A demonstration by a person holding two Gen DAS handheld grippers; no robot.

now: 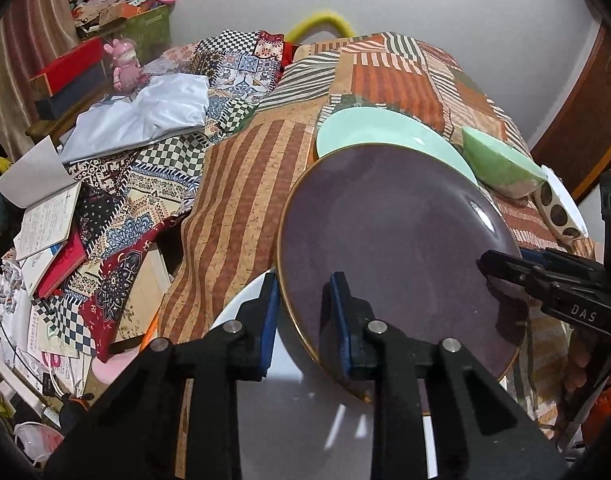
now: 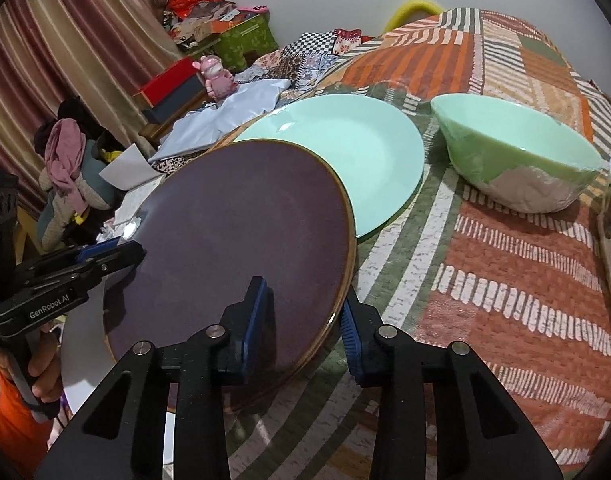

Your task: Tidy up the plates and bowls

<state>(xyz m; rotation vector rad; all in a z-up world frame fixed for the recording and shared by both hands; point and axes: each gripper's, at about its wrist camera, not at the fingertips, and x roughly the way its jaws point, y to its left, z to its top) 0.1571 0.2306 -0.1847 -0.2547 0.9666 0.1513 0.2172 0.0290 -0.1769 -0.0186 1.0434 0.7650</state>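
here the purple plate (image 1: 397, 248) with its thin gold rim is the thing everything else sits around. the left gripper (image 1: 305, 312) is clamped on the plate's near-left rim, one blue pad under the edge and the other on the plate's face. the right gripper (image 2: 305, 320) grips the opposite, near-right rim the same way, one pad on the face and one outside the edge. no earlier view is given, so only the grip itself can be told: both pairs of jaws are grasping the plate. the plate looks tilted, its far edge lapping over the near edge of a mint green plate (image 2: 345, 148) that lies just behind it on the patchwork tablecloth (image 2: 505, 272). whether the two plates touch there cannot be told. under the purple plate's near-left side a white plate (image 1: 289, 412) shows. beyond and to the right of the purple plate stands a green bowl (image 2: 517, 164), apart from the mint plate. further right of it, at the edge of view, is a white bowl with dark spots (image 1: 561, 208). far to the left of the purple plate lie books and papers (image 1: 49, 232), and behind them a pink toy figure (image 1: 123, 62).
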